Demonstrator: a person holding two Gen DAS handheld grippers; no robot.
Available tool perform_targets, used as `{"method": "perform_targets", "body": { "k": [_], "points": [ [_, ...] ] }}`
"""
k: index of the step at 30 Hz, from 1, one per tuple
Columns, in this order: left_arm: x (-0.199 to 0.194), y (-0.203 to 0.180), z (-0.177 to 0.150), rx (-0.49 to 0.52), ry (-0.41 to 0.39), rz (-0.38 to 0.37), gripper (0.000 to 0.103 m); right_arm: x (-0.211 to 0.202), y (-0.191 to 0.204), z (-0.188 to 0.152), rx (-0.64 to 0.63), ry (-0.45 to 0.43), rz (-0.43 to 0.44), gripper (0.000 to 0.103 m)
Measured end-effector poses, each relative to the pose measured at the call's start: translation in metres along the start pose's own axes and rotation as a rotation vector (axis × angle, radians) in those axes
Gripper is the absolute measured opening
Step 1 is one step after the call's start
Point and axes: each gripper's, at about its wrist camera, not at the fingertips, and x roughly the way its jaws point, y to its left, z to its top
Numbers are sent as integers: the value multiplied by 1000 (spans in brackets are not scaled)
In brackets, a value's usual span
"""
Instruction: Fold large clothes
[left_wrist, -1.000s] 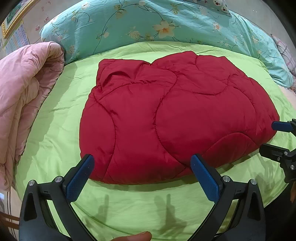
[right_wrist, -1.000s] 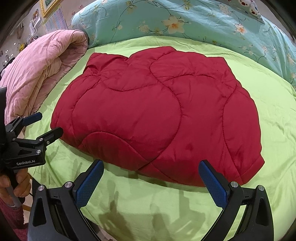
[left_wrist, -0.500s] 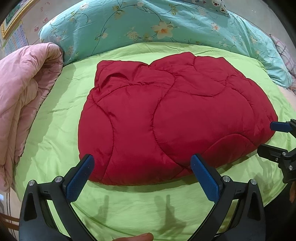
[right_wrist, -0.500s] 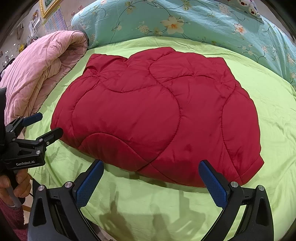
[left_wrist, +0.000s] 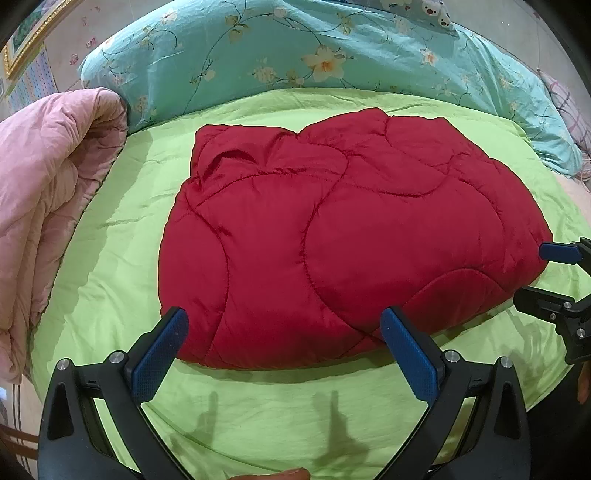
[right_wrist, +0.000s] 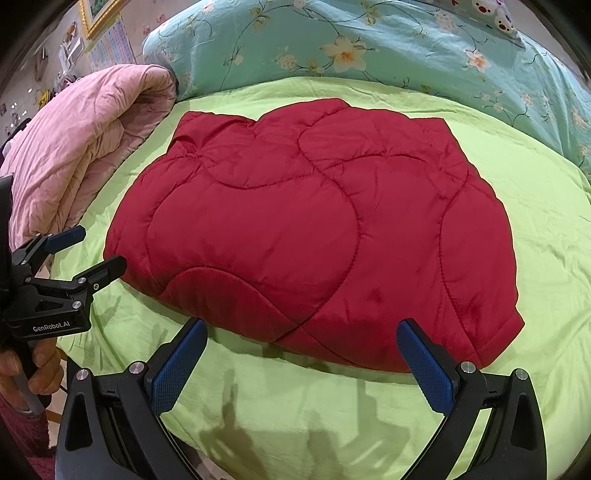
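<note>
Little has moved over the last second: both views shift only slightly, and the red quilted garment (left_wrist: 340, 251) lies in the same folded bundle on the lime-green bed sheet (left_wrist: 110, 266). Left hand-held gripper (left_wrist: 284, 350): spread wide, blue pads clear of the fabric, nothing held; garment's near edge sits just ahead of and between its fingers. Right hand-held gripper (right_wrist: 303, 354): likewise wide apart and empty, garment's hem just beyond its fingertips. In the right wrist view the left hand-held gripper (right_wrist: 86, 249) shows at the left edge, parted, beside the garment's near-left corner, with a hand (right_wrist: 40, 369) on its handle. In the left wrist view the right hand-held gripper (left_wrist: 543, 273) shows at the right edge, parted, close by the garment's right corner. Pink quilt (left_wrist: 48, 192) heaped to the left of both. Teal floral bedding (left_wrist: 295, 51) runs across the far side, past the garment.
</note>
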Motion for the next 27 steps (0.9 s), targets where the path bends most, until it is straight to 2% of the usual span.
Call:
{"method": "perform_targets", "body": {
  "k": [27],
  "points": [
    [-4,-2,1,-5,-7,2,103,-3,0,1,-8,-6,3,103]
  ]
}}
